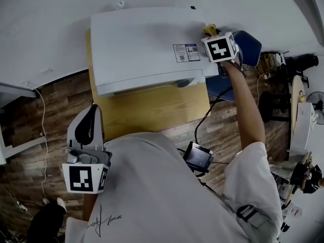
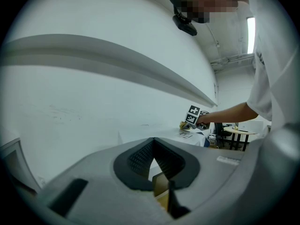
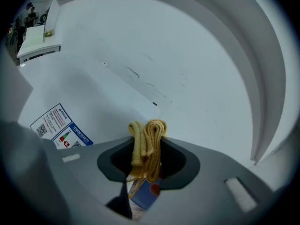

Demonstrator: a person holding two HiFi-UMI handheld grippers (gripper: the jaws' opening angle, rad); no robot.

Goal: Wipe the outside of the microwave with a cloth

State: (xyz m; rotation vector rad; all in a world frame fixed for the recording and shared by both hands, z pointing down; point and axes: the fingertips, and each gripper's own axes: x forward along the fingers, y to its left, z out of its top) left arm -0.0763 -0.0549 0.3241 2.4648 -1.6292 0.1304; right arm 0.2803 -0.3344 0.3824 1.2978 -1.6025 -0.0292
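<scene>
on the microwave top, outstretched right gripper pinches a cloth.

Head view looks steeply down on the microwave; both gripper views see its top.

The microwave top lies bare; the wall seems close behind, a blue chair crowds its right side.

We find the white microwave standing on the wooden worktop. The yellow cloth, folded, is clamped in the right gripper at the far right corner of the microwave's top.
</scene>
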